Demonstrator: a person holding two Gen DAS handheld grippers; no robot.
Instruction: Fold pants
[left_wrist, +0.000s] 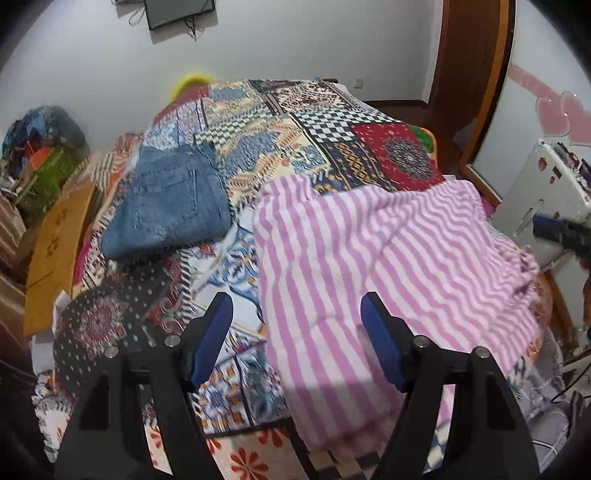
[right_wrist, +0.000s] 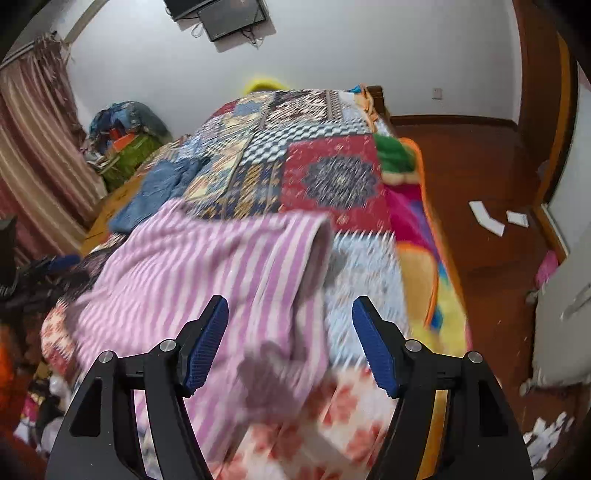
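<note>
Pink-and-white striped pants (left_wrist: 369, 258) lie spread and rumpled across the near part of a bed covered by a patchwork blanket (left_wrist: 295, 122). My left gripper (left_wrist: 295, 306) hovers open over the pants' left edge, its blue pads (left_wrist: 214, 332) apart and pinching nothing. In the right wrist view the same pants (right_wrist: 207, 266) look blurred, with one leg opening turned toward the bed's middle. My right gripper (right_wrist: 290, 306) stands open above their right edge and grips nothing. A folded pair of blue jeans (left_wrist: 173, 199) rests farther back on the left, also visible as jeans (right_wrist: 159, 188).
A wooden board (left_wrist: 55, 251) and a pile of clutter (left_wrist: 44, 147) flank the bed's left side. A white fridge (left_wrist: 546, 192) stands on the right. Wooden floor (right_wrist: 480, 177) with scattered white papers (right_wrist: 487, 218) runs along the bed's right edge. A striped curtain (right_wrist: 33, 147) hangs at the left.
</note>
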